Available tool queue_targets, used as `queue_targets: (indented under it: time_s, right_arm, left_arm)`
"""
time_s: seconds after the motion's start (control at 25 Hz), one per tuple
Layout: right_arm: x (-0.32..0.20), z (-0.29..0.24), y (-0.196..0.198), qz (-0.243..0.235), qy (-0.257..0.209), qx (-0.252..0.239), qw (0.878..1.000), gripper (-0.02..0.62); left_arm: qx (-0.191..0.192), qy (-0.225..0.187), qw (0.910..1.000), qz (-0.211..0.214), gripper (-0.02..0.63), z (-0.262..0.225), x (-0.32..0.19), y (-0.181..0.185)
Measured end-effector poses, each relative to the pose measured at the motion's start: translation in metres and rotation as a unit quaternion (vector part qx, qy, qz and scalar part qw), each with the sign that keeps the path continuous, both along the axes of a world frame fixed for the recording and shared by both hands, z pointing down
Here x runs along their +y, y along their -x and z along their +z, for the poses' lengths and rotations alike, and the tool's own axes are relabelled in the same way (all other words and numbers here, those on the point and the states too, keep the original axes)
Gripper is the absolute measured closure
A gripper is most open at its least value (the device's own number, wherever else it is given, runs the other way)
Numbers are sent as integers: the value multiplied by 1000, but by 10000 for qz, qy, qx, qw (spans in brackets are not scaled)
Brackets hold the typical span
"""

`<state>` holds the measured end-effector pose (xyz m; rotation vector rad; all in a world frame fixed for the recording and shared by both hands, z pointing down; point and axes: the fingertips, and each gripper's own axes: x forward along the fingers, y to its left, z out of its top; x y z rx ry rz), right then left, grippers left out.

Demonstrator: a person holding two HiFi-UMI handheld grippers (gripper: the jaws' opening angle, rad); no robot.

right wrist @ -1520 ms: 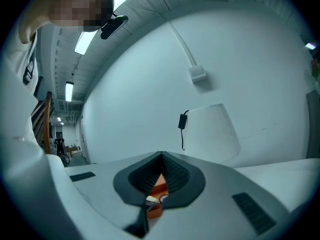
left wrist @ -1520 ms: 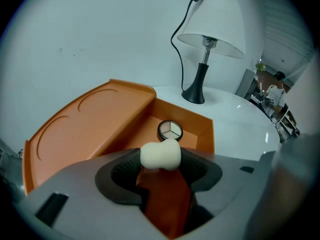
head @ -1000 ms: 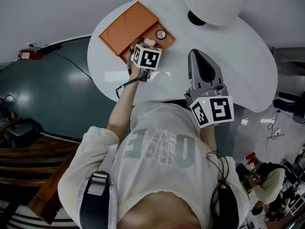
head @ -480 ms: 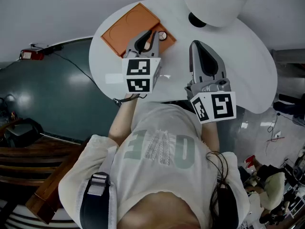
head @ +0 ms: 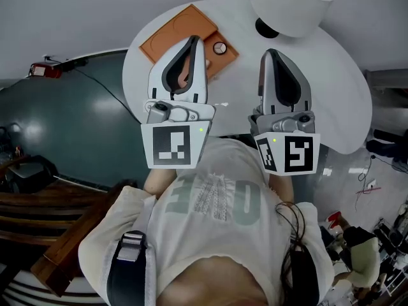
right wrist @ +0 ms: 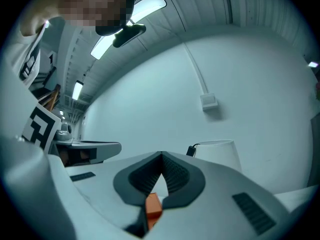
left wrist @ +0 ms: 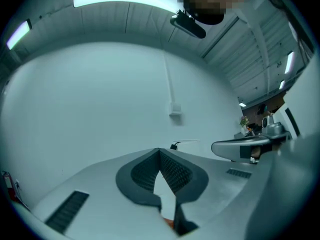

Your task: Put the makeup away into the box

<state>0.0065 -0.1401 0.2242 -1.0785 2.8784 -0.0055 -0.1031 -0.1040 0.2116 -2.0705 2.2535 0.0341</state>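
While both of your grippers are hanging above the white tabletop (head: 322,85), the round makeup case (head: 219,48) is already sitting inside the orange box (head: 177,32). Seen from your head, the case is lying just at 3 o'clock from the tip of the left gripper (head: 194,42). It is lying farther off at 9 o'clock from the right gripper (head: 271,53), so your left hand is looking like the nearer one. The case is round, so it is not pointing any way. The open box is stretching from 10 o'clock to 4 o'clock. The left jaws have just been closing and are now touching, holding nothing. The right jaws are touching at the tips too, gripping nothing. A bit of orange is showing through the gap behind them, likely the box below.
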Motion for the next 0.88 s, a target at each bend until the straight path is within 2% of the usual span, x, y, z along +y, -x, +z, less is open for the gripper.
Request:
queue_targets:
  time_s: [0.52,0.88]
  right_arm:
    - [2,2,-9,152,32,86,9998,591]
    - [2,3,-11,176,31,97,9998,591]
  left_arm:
    - [-52,-103,9996,247,598,-10,1,-15]
    - [-52,-100,9997,219,598,-12,3,-14]
